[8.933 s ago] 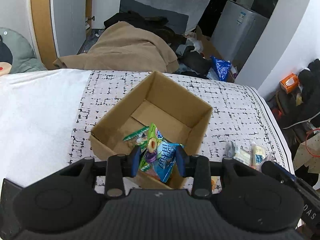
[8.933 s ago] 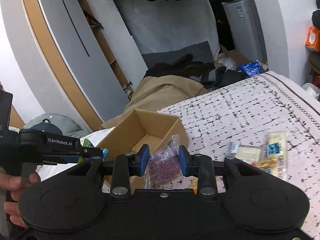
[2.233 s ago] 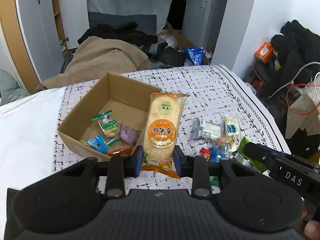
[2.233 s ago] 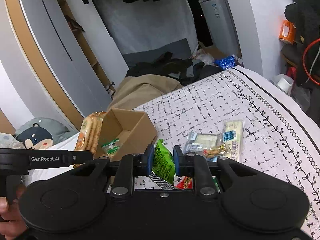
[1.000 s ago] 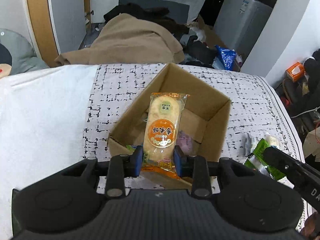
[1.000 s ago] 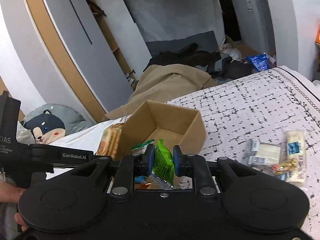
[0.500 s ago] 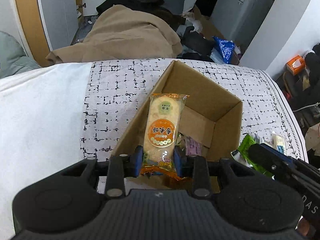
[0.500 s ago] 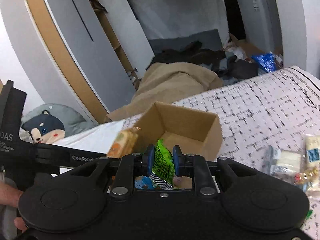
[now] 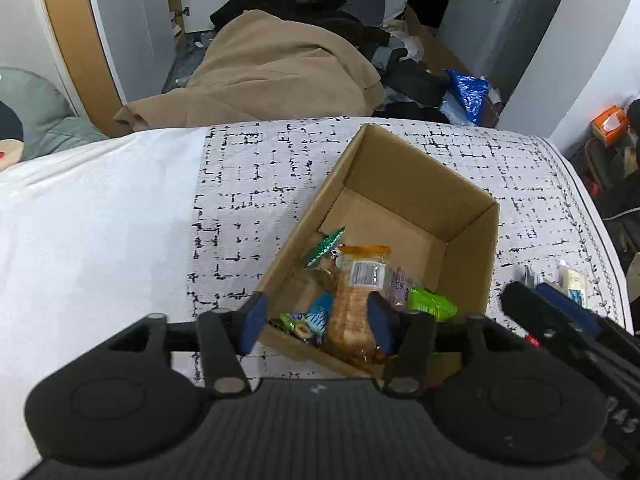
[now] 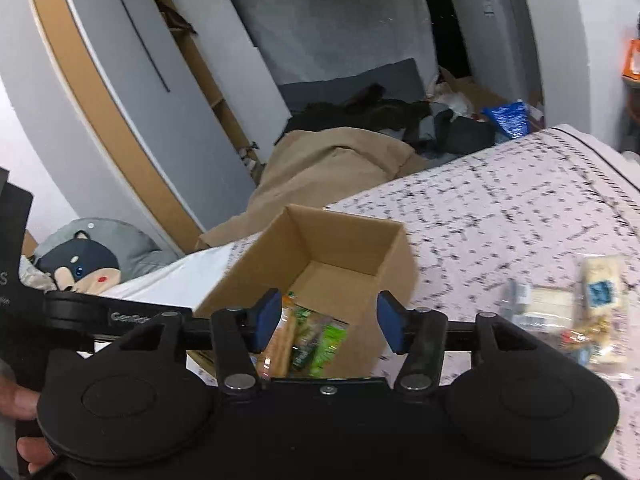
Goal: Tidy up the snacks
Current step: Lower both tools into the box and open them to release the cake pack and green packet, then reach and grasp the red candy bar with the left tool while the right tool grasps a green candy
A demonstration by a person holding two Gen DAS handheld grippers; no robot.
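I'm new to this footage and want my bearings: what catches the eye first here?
The open cardboard box on the patterned bedspread, with bright snack packets piled in its near corner. A long rice cracker pack is dropping between the left gripper's opening jaws. More wrapped snacks lie right of the box.

Not much text can be read. Left of the right gripper (image 10: 326,326), the black arm of the left gripper (image 10: 116,316) carries blurred white letters, which begin with "Gen". The rice cracker pack (image 9: 354,300) shows a barcode label, but its digits are too small.
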